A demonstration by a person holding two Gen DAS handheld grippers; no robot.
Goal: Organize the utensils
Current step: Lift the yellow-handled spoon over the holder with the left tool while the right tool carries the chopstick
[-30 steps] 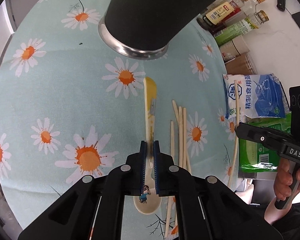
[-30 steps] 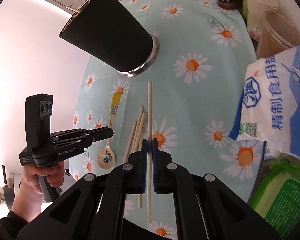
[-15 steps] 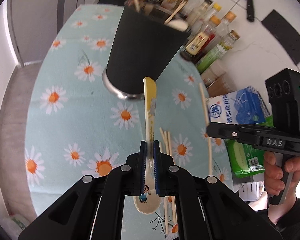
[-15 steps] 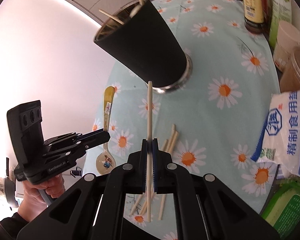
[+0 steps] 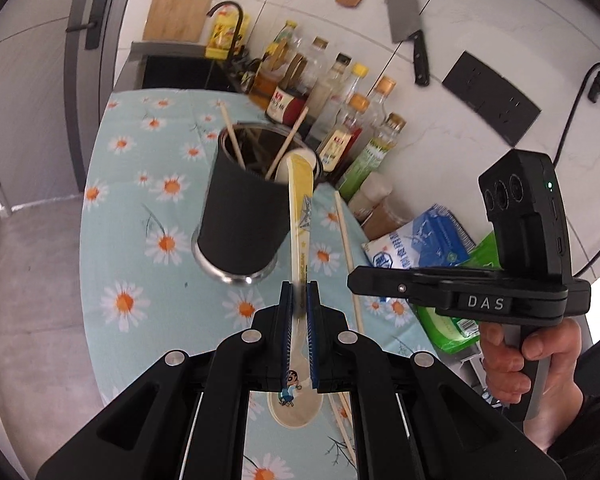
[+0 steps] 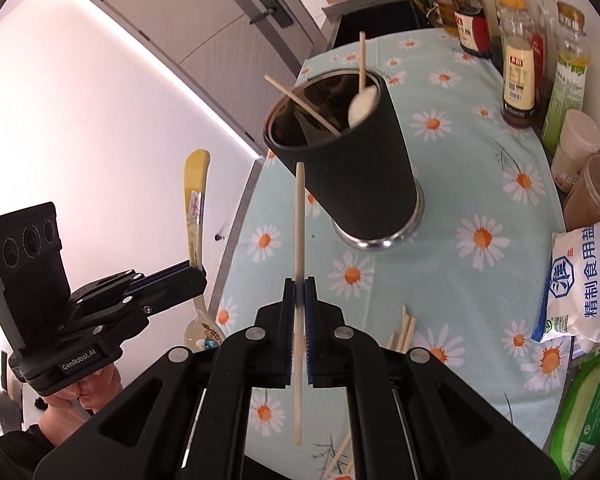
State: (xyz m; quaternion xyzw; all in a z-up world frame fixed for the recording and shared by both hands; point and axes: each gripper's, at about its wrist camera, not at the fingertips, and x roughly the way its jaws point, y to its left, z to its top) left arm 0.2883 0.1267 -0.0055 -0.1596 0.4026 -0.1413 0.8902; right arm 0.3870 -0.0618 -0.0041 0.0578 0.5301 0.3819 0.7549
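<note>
Above daisy cloth [image 5: 140, 312], left tool [image 5: 300, 300] clamping spoon [image 5: 300, 216], right tool [image 6: 299, 292] clamping chopstick [image 6: 299, 216]

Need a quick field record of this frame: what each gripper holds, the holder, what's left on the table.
left gripper: shut on spoon, handle pointing away toward the holder
right gripper: shut on chopstick, clear of the table
utensil holder: black cup, upright on the daisy tablecloth; already has chopsticks and a white spoon inside
loose chopsticks: a few lying on the cloth near the right gripper
salt bag: at the table's right edge
</note>
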